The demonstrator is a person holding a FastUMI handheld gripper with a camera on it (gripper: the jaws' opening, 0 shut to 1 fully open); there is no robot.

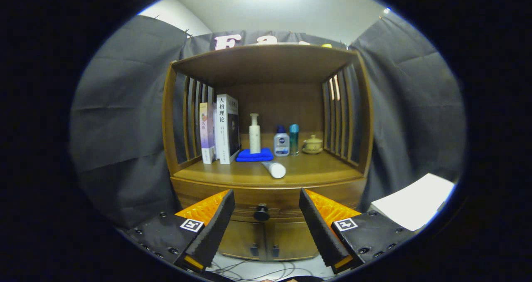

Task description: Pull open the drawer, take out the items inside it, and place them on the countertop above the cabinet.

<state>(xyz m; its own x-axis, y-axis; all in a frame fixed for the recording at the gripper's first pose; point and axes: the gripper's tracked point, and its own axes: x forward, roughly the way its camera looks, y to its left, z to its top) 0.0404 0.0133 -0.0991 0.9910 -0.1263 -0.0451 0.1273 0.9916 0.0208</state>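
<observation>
Wooden cabinet (266,178) stands straight ahead, in front of the dark cloth wall, w/ slatted sides and a top shelf board above the open part. Its surface (316,169) is a flat wood top under that roof, and several things stand on it.

Below the surface is the drawer (266,199), closed, front flush w/ the cabinet. Its round dark knob (262,212) sits between the two fingers, a bit beyond them, not touched. Under the drawer are two small doors (266,240) w/ dark handles, also closed.

The tool (266,219) is held apart, fingers wide, nothing between them but the view of the knob and drawer front. It is near the cabinet but not in contact w/ it.

On the surface, left: books (220,128) upright against the slats. Next to them a blue folded cloth (254,155), w/ a white pump bottle (254,134) standing at its back. Right of that a small bottle w/ blue cap (281,142), then a slim teal bottle (294,138), just beside each other. Further right a small lidded cup on a saucer (312,144), near the right slats. In front, closer to the edge, a white tube (274,169) lies on its side.

Items inside the drawer cannot be seen as it is closed.

A white sheet (415,201) is off to the right of the cabinet; cables (249,269) on the floor below.
</observation>
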